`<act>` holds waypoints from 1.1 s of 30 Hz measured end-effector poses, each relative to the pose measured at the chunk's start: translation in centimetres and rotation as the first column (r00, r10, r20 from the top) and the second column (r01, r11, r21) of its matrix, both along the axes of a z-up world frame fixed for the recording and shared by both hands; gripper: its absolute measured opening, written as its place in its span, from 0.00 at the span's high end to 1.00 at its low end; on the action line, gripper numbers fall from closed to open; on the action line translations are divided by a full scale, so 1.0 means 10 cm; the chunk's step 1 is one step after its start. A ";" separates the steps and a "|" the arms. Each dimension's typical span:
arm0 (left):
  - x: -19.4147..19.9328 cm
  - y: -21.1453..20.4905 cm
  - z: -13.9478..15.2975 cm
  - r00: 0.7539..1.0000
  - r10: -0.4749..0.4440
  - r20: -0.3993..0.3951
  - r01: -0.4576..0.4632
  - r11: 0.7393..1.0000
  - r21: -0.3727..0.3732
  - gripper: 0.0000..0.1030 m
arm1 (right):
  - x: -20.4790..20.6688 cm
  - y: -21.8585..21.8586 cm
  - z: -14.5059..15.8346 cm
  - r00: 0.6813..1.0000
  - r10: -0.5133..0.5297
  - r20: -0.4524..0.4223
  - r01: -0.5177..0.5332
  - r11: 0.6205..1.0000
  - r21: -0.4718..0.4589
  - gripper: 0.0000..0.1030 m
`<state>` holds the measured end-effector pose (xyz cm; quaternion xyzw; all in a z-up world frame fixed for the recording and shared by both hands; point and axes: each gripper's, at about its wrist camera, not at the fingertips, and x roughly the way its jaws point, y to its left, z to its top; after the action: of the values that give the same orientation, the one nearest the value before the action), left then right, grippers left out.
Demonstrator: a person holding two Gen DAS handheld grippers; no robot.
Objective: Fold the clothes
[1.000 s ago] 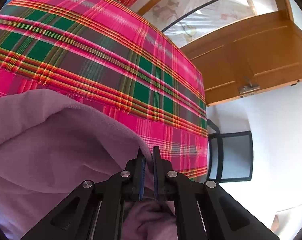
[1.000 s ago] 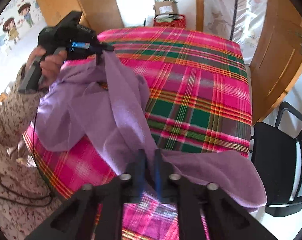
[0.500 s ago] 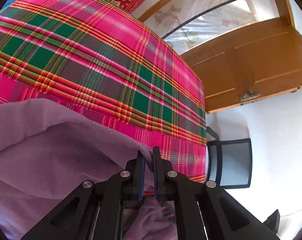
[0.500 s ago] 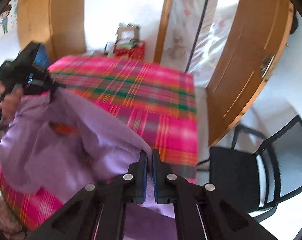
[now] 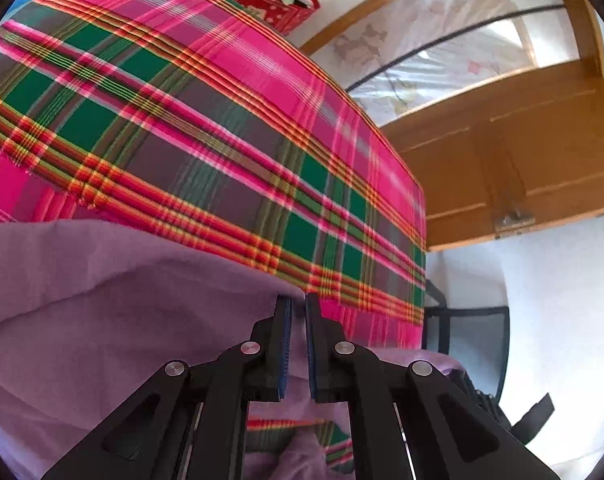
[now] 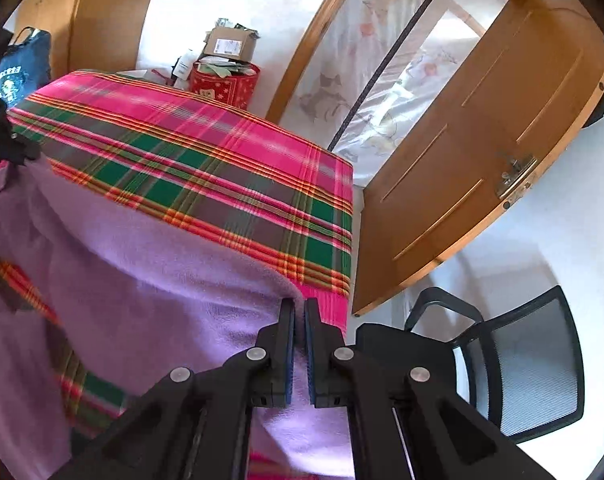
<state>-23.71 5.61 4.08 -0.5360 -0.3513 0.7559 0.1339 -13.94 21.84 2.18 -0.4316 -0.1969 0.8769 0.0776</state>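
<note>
Both tongs, left tongs (image 5: 297, 322) and right tongs (image 6: 299, 322), clench the lilac fleece garment (image 6: 162, 280) above the plaid bench (image 6: 206, 168); judging mid-fold, spreading flat comes next.

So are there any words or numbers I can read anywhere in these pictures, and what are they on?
None can be read for sure.
Dark blue cloth bag: pale lettering, too blurred.
Brown cardboard box: white label, print too small.
White hanging tag: marks too small.
Red star-patterned round tin: a pale label, unreadable.
</note>
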 end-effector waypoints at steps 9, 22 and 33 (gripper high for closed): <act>-0.05 -0.11 -0.06 1.000 0.003 0.013 -0.003 0.999 -0.038 0.93 | -0.36 -0.02 -0.35 1.000 -0.022 0.021 0.019 0.994 0.112 0.95; 0.35 -0.51 0.21 0.999 -0.043 -0.029 0.038 0.990 -0.134 0.88 | -0.25 0.22 -0.44 0.990 -0.133 0.047 0.134 0.991 -0.021 0.91; 1.10 -1.52 0.69 0.994 0.012 -0.108 -0.043 0.955 -0.294 0.79 | 0.42 0.09 0.51 0.989 -0.133 -0.060 0.122 0.981 -0.153 0.85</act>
<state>-12.73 -9.54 10.94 -0.5047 -0.2342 0.8287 0.0599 -9.73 22.79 7.28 -0.4169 -0.0999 0.8970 0.1080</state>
